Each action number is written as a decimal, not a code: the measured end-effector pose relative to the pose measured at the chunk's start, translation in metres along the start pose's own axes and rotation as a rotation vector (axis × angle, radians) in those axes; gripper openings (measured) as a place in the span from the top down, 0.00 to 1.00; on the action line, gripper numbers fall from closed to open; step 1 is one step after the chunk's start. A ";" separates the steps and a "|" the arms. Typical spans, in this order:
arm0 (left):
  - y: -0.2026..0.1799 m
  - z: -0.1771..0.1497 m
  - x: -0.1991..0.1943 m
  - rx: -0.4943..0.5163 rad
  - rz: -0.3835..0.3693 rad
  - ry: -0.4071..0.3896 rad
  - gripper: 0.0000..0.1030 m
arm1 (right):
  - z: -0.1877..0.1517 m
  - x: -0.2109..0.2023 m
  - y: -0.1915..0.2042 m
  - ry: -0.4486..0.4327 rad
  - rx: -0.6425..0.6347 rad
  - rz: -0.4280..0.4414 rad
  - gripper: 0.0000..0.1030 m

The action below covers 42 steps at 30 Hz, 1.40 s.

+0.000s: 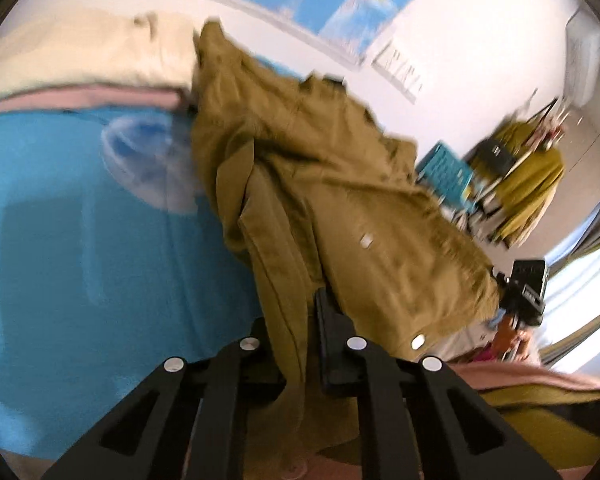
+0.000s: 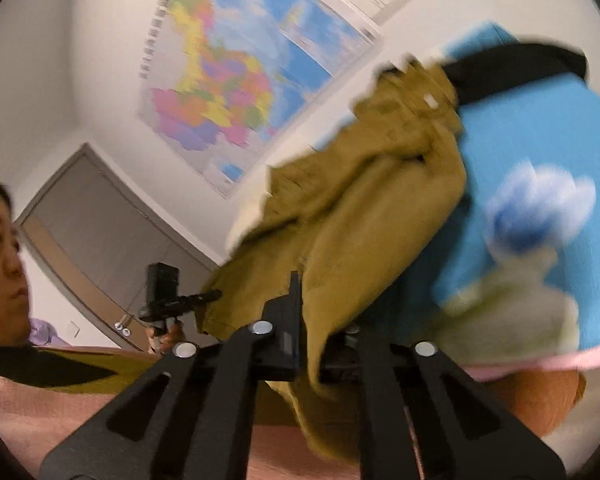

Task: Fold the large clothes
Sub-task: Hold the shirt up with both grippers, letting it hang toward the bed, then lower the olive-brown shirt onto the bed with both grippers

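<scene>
An olive-tan jacket [image 1: 320,184] with white snap buttons hangs bunched in the air over a bed with a blue sheet [image 1: 80,240]. My left gripper [image 1: 296,320] is shut on a hem strip of the jacket. In the right wrist view the same jacket [image 2: 360,220] drapes over my right gripper [image 2: 312,312], which is shut on a fold of it; the right finger is hidden by cloth. The other gripper [image 2: 164,292] shows at the left, and in the left wrist view the right one [image 1: 524,292] shows past the jacket's edge.
A cream pillow [image 1: 80,56] lies at the head of the bed. A large map [image 2: 228,80] hangs on the white wall. A rack with yellow-green clothes [image 1: 528,184] stands at the right. The person's face [image 2: 0,260] is at the left, a grey door [image 2: 100,232] behind.
</scene>
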<state>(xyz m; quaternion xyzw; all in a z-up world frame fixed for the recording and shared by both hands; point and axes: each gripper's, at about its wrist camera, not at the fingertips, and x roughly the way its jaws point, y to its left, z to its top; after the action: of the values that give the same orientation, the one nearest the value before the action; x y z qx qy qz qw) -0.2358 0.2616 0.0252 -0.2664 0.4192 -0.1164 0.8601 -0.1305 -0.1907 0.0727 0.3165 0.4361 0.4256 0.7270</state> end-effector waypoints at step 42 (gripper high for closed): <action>0.033 0.229 0.006 -0.150 0.089 -0.062 0.97 | 0.223 0.107 -0.066 -0.117 0.171 -0.055 0.96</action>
<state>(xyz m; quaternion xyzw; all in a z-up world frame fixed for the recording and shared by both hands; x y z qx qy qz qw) -0.0536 0.3688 0.1187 -0.3149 0.4115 -0.0380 0.8545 0.1213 -0.1436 0.0726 0.3896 0.4362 0.3475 0.7330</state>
